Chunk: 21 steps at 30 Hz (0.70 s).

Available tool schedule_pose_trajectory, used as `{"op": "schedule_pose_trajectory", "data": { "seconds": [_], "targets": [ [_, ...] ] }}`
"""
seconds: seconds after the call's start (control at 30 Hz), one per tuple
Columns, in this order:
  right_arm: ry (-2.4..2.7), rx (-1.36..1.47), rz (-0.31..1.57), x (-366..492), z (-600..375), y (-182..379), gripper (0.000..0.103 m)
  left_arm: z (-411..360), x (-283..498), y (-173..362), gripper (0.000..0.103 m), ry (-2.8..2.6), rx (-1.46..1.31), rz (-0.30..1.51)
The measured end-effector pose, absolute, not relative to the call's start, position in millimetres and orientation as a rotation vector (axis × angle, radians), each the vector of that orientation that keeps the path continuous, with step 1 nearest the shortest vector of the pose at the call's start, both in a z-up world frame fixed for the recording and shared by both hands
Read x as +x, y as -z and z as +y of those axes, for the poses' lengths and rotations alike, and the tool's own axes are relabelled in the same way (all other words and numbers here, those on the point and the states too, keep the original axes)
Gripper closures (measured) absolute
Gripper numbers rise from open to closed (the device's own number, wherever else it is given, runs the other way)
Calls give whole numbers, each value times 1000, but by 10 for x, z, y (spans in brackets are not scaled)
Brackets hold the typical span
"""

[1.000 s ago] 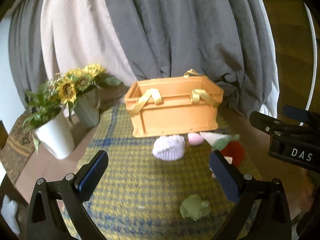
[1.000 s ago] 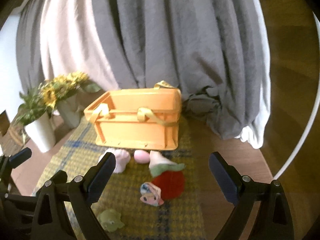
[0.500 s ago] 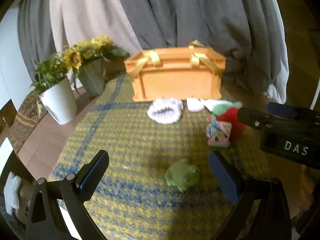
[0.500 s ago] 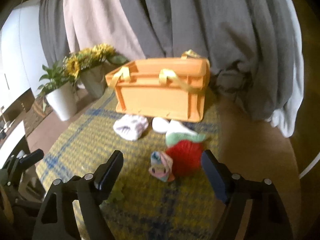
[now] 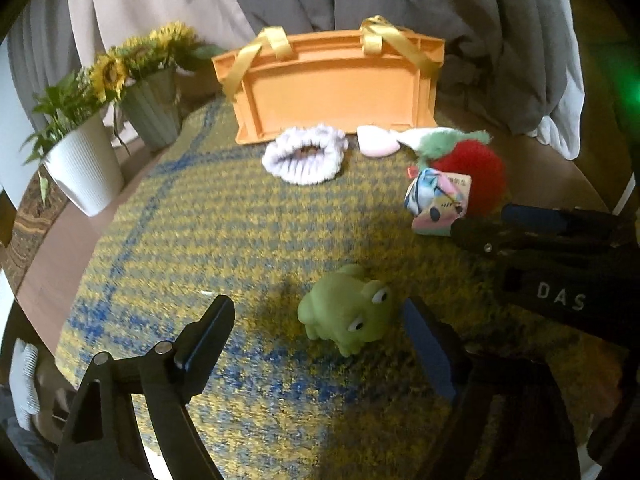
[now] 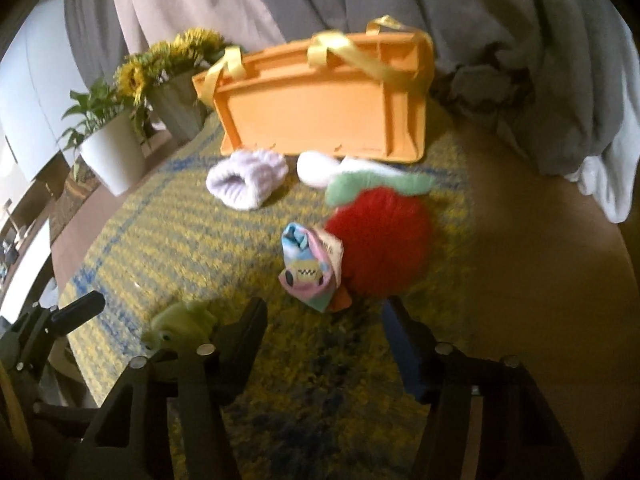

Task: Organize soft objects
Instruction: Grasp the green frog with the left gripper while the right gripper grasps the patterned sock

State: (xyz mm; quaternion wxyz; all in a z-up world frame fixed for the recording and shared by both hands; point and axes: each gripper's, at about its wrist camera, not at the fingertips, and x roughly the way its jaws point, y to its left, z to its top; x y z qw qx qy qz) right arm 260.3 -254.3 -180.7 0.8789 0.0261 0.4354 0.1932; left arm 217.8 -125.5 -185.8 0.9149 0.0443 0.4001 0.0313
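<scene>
Grey and pale curtains hang behind a round worktop covered by a yellow-and-blue woven mat, with a white pot of greenery and a grey-green vase of sunflowers standing at its far left edge. At the back of the mat sits an orange crate with yellow ribbon handles; from both low views only its front wall and rim show, so what it holds, if anything, cannot be told. The soft things lie loose in front of it, likely laid out for sorting into the crate: a lilac scrunchie just before the crate wall, a pale pink pad beside it, a red plush ball with a green top, and a pastel patterned pouch touching the ball's near side. A green frog toy sits apart, nearest the camera. The left gripper is low over the mat with its jaws spread wide and empty, the frog lying between the fingertips but closer to the right one, which suggests it is being lined up for a grasp. The right gripper has its jaws wide apart and empty too, aimed at the pouch and ball just ahead, probably its own first pick. The frames are blurred, so finer detail is uncertain.
</scene>
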Motion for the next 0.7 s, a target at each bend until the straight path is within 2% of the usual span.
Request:
{"op": "schedule_pose_trajectory", "data": {
  "seconds": [0.57, 0.63, 0.7],
  "targets": [
    [-453, 11, 946, 2860, -2347, 2061, 50, -1220, 2398, 2056, 29, -28, 32, 885],
    [-454, 7, 944, 2882, -2324, 2067, 50, -1208, 2419, 2068, 32, -17, 9, 892],
    [-453, 6, 942, 2901, -2310, 2074, 50, -1208, 2442, 2093, 41, 4, -8, 907]
  ]
}}
